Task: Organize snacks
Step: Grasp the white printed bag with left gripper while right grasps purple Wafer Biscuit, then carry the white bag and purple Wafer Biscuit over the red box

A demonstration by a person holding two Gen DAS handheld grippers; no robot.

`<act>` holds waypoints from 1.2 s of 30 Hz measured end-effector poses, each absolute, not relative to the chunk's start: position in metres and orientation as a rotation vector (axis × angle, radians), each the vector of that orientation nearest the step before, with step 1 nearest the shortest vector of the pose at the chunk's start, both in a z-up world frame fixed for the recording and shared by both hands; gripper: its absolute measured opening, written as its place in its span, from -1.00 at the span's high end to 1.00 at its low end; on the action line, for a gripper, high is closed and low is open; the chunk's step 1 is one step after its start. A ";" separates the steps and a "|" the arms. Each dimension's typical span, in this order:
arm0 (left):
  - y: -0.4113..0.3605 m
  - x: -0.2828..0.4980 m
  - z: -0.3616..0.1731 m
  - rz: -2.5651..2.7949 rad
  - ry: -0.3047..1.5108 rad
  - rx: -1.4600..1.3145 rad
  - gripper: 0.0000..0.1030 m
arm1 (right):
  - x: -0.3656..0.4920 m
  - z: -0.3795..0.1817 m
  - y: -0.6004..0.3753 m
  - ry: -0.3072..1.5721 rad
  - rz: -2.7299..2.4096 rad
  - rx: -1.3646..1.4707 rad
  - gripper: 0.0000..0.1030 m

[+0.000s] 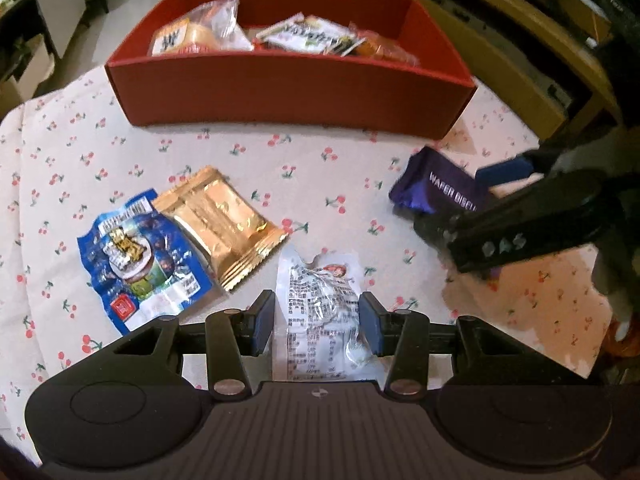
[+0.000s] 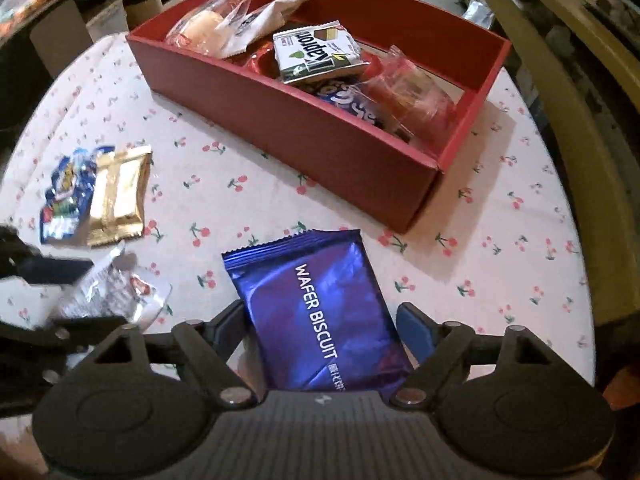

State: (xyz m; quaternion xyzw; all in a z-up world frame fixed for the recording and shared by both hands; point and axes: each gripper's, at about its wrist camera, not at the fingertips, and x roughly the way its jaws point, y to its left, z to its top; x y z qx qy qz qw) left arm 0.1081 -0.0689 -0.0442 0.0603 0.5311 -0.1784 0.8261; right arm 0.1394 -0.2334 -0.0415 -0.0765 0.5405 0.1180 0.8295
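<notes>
Left gripper (image 1: 318, 322): jaws astride the clear printed packet (image 1: 320, 312), close to its edges; whether the pads pinch it, cannot tell.
Right gripper (image 2: 320, 334): jaws spread, purple wafer biscuit pack (image 2: 316, 312) lying between them, right pad clear of it.
Gold packet (image 1: 222, 226): ahead-left of left gripper, overlapping blue packet (image 1: 140, 260).
Red box (image 1: 288, 88): beyond both grippers, holding snacks.
Surface: cherry-print cloth (image 1: 320, 168).

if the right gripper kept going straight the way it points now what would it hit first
Most likely the purple wafer biscuit packet, which already lies between the right gripper's open fingers on the cherry-print tablecloth. How much height remains above it is unclear.
</notes>
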 end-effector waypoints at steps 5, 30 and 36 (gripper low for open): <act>-0.071 0.106 -0.045 -0.383 1.125 0.150 -0.37 | 0.139 -0.051 -0.230 1.163 0.264 -0.170 -1.00; -0.069 0.089 -0.011 -0.329 0.994 0.125 -0.04 | 0.073 0.013 -0.210 0.959 0.160 -0.176 -0.47; -0.066 0.093 0.005 -0.298 0.926 0.117 -0.04 | 0.071 0.022 -0.204 0.907 0.146 -0.195 -0.47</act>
